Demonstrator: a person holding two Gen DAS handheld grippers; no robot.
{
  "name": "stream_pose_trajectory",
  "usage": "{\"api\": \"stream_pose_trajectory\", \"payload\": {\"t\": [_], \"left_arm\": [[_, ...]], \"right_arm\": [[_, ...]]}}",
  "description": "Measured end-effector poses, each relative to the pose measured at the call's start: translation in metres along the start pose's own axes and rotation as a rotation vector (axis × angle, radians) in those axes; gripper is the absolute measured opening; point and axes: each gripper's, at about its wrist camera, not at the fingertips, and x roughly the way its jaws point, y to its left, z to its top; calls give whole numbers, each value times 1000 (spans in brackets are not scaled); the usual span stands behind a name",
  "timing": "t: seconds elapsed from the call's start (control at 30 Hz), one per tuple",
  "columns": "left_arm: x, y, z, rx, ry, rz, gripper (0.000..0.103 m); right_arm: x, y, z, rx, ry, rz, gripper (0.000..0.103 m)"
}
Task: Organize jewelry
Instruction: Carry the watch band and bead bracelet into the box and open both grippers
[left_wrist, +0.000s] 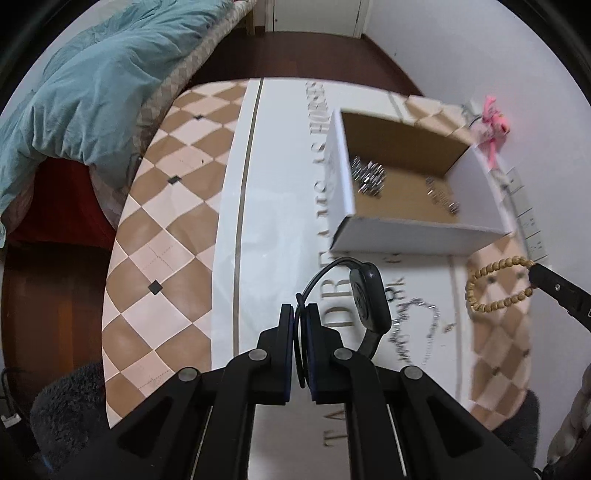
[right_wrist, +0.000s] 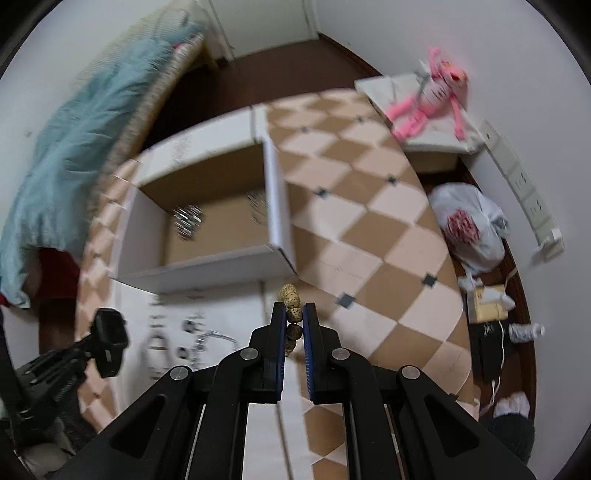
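Left gripper (left_wrist: 300, 314): fingers clenched on the thin black strap of a watch (left_wrist: 369, 299). The watch body hangs to the right of the fingertips, its dark back turned toward the camera, above the white printed cloth (left_wrist: 236, 206) on the table (left_wrist: 162, 229). In the right wrist view the same watch (right_wrist: 109, 343) shows at the lower left, held at the tip of the left gripper (right_wrist: 88, 347).

Right gripper (right_wrist: 294, 314): fingers clenched on a wooden bead bracelet (right_wrist: 291, 308); a few tan speckled beads sit between the blue pads, one bead poking above the tips. In the left wrist view the bracelet (left_wrist: 495, 284) hangs as an open loop from the tip of the right gripper (left_wrist: 533, 275), at the right edge, above the checked tablecloth and clear of it.

Open cardboard box (left_wrist: 402, 173): white outside, brown inside, standing on the table beyond both grippers. Inside lie two small clusters of shiny metal pieces (left_wrist: 367, 175), one toward the left wall, one toward the right; too blurred to name.

On the white cloth between the grippers and the box lies a silver chain (left_wrist: 417, 325), loosely curved.

Surroundings: bed with a teal blanket (left_wrist: 85, 85) to the left, a pink plush toy (right_wrist: 432, 99) on a low stand by the wall, a white plastic bag (right_wrist: 469, 225) on the floor at right
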Motion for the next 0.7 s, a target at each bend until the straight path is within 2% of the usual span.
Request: {"api": "stream_pose_trajectory", "payload": {"t": [0.23, 0.33, 0.47, 0.7], "left_arm": [[-40, -8, 36, 4, -80, -80, 4], [-45, -16, 57, 9, -94, -117, 4], [-33, -26, 84, 17, -78, -144, 4], [13, -36, 111, 44, 31, -151, 4]], "right_arm": [[-54, 22, 33, -66, -82, 80, 9], [-66, 34, 52, -92, -104, 109, 9], [-54, 49, 77, -129, -89, 119, 9], [-2, 58, 100, -150, 12, 103, 9]]}}
